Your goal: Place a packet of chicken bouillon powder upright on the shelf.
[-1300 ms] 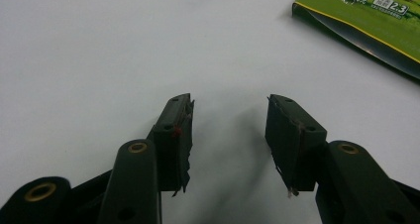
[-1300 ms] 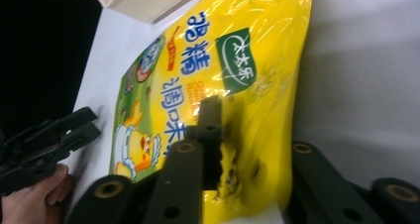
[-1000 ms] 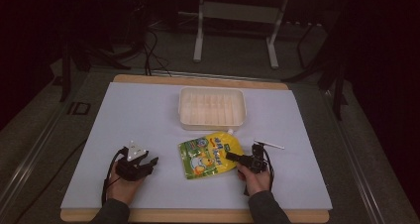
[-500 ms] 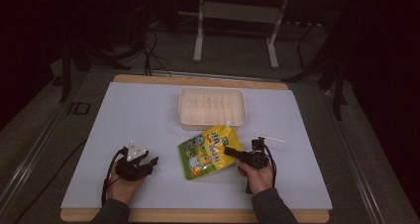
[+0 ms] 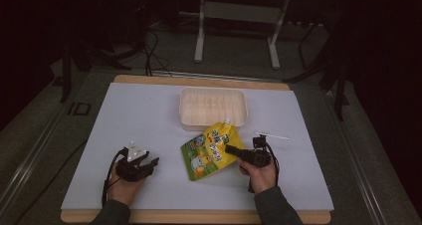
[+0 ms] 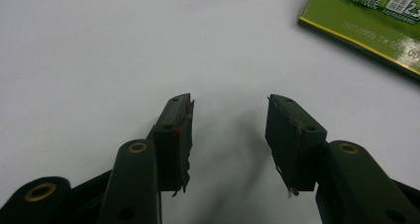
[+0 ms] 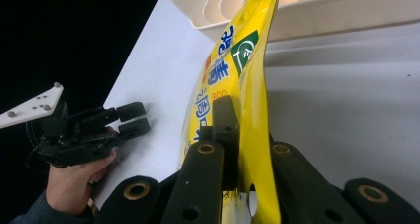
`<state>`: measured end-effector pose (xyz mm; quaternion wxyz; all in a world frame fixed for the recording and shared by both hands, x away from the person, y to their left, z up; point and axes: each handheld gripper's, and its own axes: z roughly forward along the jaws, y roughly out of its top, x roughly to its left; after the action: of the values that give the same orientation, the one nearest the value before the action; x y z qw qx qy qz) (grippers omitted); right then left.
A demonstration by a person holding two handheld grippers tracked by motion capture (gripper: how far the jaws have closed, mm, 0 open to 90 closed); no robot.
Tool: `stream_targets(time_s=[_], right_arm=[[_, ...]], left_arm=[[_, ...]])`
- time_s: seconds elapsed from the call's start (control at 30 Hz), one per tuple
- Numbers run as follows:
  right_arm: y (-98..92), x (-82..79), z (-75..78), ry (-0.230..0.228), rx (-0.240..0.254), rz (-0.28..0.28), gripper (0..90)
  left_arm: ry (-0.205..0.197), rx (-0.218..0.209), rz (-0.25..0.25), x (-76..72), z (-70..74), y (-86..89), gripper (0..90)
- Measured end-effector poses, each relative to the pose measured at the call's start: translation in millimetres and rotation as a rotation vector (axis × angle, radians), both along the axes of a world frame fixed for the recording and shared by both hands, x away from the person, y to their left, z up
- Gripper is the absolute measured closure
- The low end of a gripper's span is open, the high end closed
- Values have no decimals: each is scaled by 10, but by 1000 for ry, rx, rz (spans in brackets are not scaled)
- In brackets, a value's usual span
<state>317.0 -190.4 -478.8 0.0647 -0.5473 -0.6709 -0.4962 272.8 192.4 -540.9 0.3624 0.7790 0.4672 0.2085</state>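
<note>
A dim metal stand [image 5: 236, 26], perhaps a table's legs, beyond cables [image 5: 149, 46].

You look down from above your side of the table [image 5: 149, 110], while both gripper cameras sit close, sharing the yellow pouch [image 5: 211, 150].

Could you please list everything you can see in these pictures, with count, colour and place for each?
table: one, white top with a wooden edge, under everything.
tray: one, cream, ribbed inside, at the far middle of the table.
pouch: one, yellow and green with a white spout, tilted, its spout end toward the tray.
metal stand: one, grey, on the floor beyond the table.
left gripper: one, black, jaws apart, low over the table's near left.
right gripper: one, black, jaws closed on the pouch's edge.
</note>
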Motion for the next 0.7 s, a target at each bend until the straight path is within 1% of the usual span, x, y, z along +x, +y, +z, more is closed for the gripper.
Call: stream_targets(time_s=[0.07,0.4,0.57,0.7], right_arm=[[13,7,34,-9,-13,9,900],[62,1,140,-39,-64,34,900],[103,1,193,-65,-101,54,900],[132,0,228,-76,-115,64,900]], left_arm=[[-1,-5,3,1,-1,3,529],[0,-5,3,3,-3,3,529],[1,-5,4,3,-4,3,529],[1,-6,5,4,-4,2,529]])
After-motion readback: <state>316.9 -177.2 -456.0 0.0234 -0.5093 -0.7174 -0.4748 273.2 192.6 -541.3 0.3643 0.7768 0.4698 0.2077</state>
